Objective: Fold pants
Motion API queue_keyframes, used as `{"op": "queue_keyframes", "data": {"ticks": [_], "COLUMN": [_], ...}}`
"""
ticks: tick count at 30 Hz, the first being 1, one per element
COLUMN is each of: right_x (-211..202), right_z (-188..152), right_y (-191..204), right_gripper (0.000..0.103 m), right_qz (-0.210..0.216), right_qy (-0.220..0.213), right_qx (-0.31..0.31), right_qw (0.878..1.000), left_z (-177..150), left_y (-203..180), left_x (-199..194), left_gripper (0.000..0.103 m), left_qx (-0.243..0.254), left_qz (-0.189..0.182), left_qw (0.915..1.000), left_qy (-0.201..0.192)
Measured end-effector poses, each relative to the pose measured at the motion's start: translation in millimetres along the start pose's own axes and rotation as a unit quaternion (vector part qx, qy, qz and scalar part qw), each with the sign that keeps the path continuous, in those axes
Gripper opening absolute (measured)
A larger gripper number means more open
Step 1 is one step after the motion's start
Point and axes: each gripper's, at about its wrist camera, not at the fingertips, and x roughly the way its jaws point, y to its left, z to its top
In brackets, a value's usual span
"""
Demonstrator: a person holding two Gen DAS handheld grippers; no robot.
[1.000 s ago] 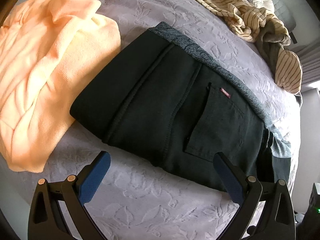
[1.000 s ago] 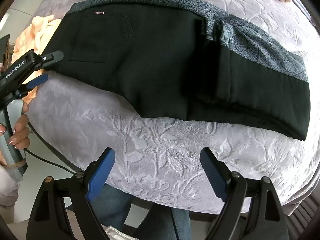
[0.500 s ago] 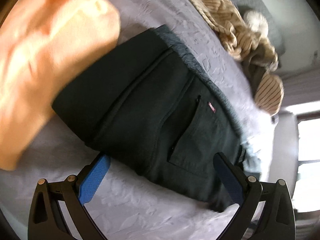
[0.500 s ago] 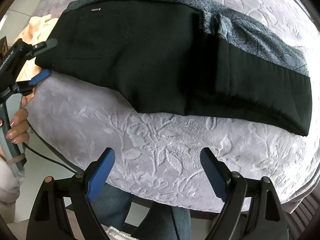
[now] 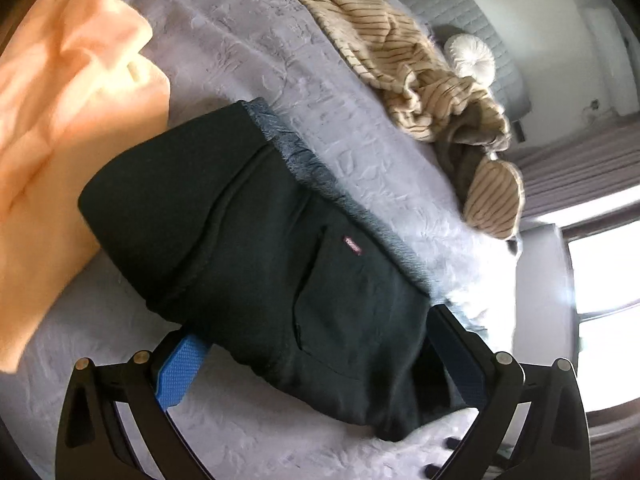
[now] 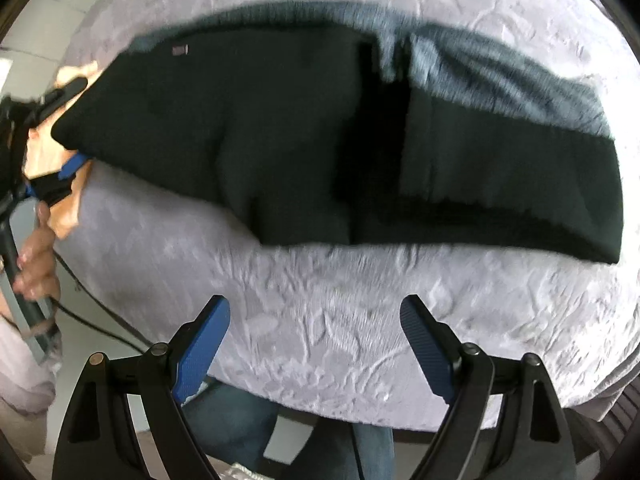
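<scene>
2 tools are at work over the bed (image 6: 320, 312). The black pants (image 5: 248, 248) lie flat along the bed's near edge, already folded into a long strip. The left tool (image 5: 316, 356) has its jaws wide around the waist end, 1 blue pad under the cloth, likely to lift that end over. I cannot tell if it pinches yet. The right tool (image 6: 316, 340) hangs wide and empty, near the pants but apart. An orange towel (image 5: 60, 128) touches the waist end and may get in the way. Striped clothes (image 5: 408, 80) lie far back.
</scene>
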Motion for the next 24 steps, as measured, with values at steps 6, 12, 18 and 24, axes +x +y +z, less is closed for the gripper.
{"op": "queue_keyframes", "data": {"ticks": [6, 12, 18, 24], "right_x": [-23, -61, -70, -31], "right_z": [37, 95, 154, 178], "right_y": [0, 33, 128, 237], "right_gripper": [0.089, 0.089, 0.089, 0.089], "right_qz": [0.001, 0.037, 0.084, 0.070], "right_qy": [-0.033, -0.064, -0.024, 0.050], "right_qx": [-0.014, -0.062, -0.162, -0.270], "right_qw": [0.999, 0.995, 0.983, 0.959], "left_z": [-7, -39, -74, -78], "left_y": [16, -43, -71, -71], "left_x": [40, 36, 42, 43], "left_gripper": [0.070, 0.048, 0.047, 0.047], "left_qx": [0.010, 0.229, 0.382, 0.388], "left_qz": [0.153, 0.290, 0.360, 0.368], "left_qw": [0.9870, 0.9289, 0.8484, 0.8422], "left_qy": [0.047, -0.028, -0.068, -0.072]}}
